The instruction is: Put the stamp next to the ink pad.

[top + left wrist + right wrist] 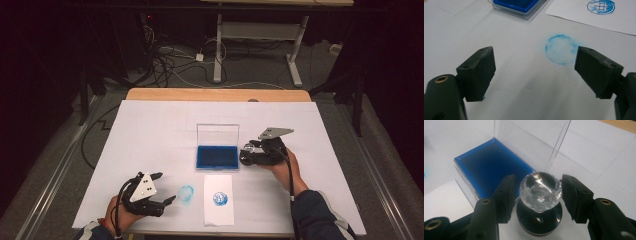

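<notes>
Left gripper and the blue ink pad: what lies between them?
In the left gripper view, a smudged blue ring on bare white table cover lies between the left gripper and ink pad.

The high view looks forward and down from above the person's side onto the white-covered tabletop (150, 130), far enough off to take in its whole width and the floor beyond. The left gripper view sits low and close over the tabletop, looking along its two black jaws toward a smudged round blue ink mark (560, 49), with the open clear plastic case holding a blue ink pad (520, 6) and the stamped white paper slip (596, 18) at its top edge. The right gripper view looks steeply down at close range past a clear faceted stamp knob (540, 192). All three views share the ink pad case.
</notes>
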`<action>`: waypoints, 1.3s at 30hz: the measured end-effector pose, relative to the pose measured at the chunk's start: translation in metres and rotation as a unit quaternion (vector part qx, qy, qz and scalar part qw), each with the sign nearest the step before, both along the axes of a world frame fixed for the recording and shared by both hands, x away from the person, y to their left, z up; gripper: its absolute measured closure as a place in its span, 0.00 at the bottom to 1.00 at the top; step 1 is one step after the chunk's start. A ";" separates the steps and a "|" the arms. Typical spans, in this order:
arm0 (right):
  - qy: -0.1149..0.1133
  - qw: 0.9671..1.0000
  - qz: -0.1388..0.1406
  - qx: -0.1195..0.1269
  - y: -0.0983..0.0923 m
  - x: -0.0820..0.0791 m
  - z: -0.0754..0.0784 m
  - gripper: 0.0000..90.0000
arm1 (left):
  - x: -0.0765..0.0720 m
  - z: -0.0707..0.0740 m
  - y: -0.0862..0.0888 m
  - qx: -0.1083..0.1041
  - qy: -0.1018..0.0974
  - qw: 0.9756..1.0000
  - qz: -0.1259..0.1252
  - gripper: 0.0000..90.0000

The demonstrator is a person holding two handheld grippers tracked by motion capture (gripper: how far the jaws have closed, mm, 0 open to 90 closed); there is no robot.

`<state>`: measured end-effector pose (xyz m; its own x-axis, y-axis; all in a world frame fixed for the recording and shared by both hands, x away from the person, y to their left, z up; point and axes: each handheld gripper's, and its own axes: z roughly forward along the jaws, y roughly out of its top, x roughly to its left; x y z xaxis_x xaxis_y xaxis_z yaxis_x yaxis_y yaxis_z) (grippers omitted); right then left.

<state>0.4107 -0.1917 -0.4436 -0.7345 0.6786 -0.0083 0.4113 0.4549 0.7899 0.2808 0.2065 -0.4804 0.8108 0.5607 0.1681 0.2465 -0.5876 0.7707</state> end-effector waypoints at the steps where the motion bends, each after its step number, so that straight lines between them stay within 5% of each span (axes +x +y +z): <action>1: -0.003 1.000 0.000 -0.003 0.000 -0.001 0.001 0.51 | 0.000 0.000 0.000 0.000 -0.001 1.000 0.000 0.18; 20: -0.107 0.994 -0.011 0.000 -0.002 -0.020 0.034 0.28 | 0.000 0.000 0.000 0.001 -0.002 1.000 -0.001 0.18; 39: -0.155 0.988 -0.009 -0.009 -0.003 -0.040 0.048 0.21 | 0.000 0.000 0.000 0.000 -0.001 1.000 0.001 0.18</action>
